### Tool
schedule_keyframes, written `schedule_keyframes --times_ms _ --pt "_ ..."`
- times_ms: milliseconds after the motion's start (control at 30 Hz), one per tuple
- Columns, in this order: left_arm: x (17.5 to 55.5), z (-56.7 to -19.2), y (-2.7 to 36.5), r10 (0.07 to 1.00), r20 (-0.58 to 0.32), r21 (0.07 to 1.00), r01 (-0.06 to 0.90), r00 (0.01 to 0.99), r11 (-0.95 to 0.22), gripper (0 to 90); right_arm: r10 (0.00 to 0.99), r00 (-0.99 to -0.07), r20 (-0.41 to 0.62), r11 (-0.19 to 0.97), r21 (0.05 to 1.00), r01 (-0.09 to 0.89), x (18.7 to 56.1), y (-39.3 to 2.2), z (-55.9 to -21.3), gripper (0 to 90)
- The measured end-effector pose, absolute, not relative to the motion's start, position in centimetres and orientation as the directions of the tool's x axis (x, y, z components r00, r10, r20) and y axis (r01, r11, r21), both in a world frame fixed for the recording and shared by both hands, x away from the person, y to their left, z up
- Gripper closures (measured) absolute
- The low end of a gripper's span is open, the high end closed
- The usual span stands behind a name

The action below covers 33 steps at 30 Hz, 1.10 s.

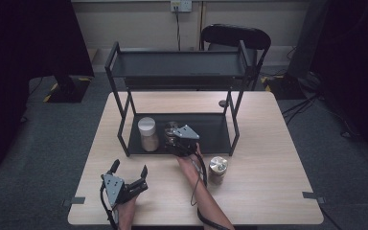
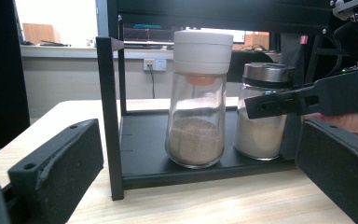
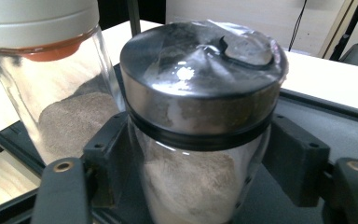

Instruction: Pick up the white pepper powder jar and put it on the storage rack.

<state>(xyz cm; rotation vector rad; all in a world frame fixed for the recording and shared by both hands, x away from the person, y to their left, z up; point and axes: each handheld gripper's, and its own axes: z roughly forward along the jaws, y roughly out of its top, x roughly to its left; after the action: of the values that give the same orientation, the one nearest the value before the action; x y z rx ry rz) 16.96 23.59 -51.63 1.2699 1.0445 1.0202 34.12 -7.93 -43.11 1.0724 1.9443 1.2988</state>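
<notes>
- Two shakers share the lower shelf of the black rack (image 1: 124,125) now: a white-capped jar (image 1: 148,133) of brown powder on the left, and just beside it a steel-lidded glass jar (image 2: 264,112) of pale powder.
- That steel-lidded one is the jar in hand. The right gripper (image 1: 175,135) reaches in from the front edge of the shelf, jaws on either side of the glass just under the lid.
- From the right gripper view, the pads (image 3: 106,154) sit at the glass on both flanks, but I can't tell whether they press on it or have come just clear. The jar stands upright on the shelf either way, so my guess is this is the set-down, the grip letting go.
- Going in low and level makes sense: the upper shelf leaves little headroom, so a grip from above would foul on it.
- Parking it close to the white-capped jar leaves the rest of the shelf free, which looks deliberate, since a third shaker (image 1: 218,167) with a metal top waits on the table (image 1: 268,191) by the person's right forearm.
- The left gripper (image 1: 129,172) rests on the table near the front edge, jaws spread wide with nothing between them, pointed at the rack and out of the way.
</notes>
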Motion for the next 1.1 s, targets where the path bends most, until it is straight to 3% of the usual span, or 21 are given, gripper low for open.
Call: schedule_keyframes --times_ms 200,500,1100 --pt "16.97 -51.63 23.58 0.973 -0.035 0.999 -0.012 0.227 0.038 0.2 0.854 -0.521 -0.003 0.192 0.932 0.309 34.21 -8.23 -43.03 22.6" --pt "16.96 -51.63 23.57 0.973 -0.035 0.999 -0.012 0.227 0.038 0.2 0.858 -0.512 -0.021 0.198 0.935 0.293 34.19 -7.8 -43.36 3.6" --pt "16.97 -51.63 23.61 0.973 -0.035 0.999 -0.012 0.229 0.039 0.2 0.869 -0.495 -0.022 0.189 0.938 0.29 33.87 -7.78 -43.44 1.5"
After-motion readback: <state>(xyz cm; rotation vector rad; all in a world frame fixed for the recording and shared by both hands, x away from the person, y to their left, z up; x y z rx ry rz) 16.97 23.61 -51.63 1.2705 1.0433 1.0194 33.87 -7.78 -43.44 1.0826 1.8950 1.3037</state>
